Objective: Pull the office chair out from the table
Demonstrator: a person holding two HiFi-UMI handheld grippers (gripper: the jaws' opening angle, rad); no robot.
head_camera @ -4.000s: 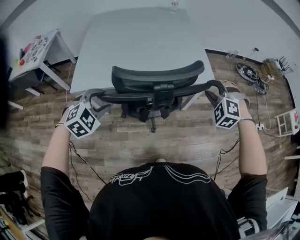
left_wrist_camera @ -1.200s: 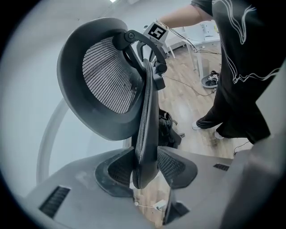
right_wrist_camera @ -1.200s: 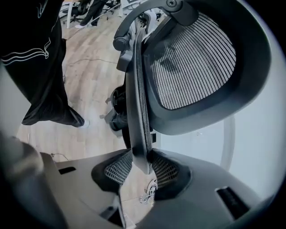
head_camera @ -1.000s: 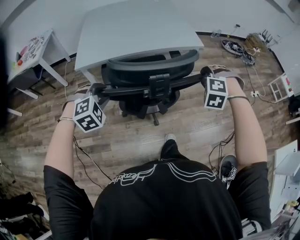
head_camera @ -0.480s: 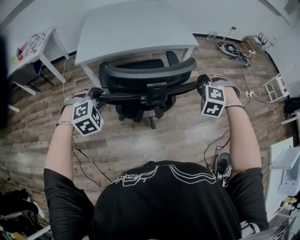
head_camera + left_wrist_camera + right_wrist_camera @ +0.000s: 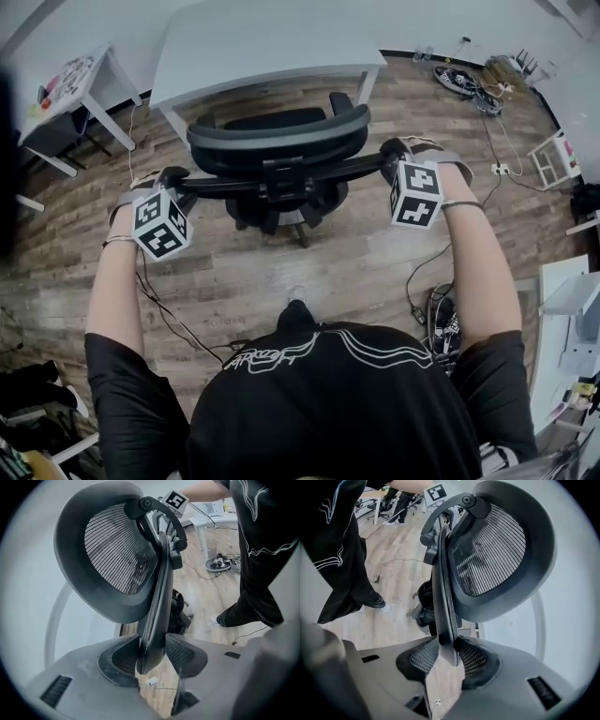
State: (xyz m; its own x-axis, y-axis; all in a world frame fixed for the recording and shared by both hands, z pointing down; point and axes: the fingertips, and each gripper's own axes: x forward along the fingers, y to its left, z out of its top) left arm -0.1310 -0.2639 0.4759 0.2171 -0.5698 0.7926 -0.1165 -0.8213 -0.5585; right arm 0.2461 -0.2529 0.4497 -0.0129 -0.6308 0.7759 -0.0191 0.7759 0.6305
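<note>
Wood-plank floor [image 6: 281, 272]. A small white worktop [image 6: 89, 89] at upper left carries colourful clutter. Black cables [image 6: 173, 323] trail across the planks; tangled cords [image 6: 469, 82] lie upper right.

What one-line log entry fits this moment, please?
left gripper: shut on backrest | right gripper: shut on backrest | office chair: clear of table

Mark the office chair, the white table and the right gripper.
office chair [image 6: 281, 142]: head view, on its curved headrest.
white table [image 6: 272, 47]: head view, on the bare top.
right gripper [image 6: 449, 654]: right gripper view, between its jaws, shut on the chair's backrest edge.
</note>
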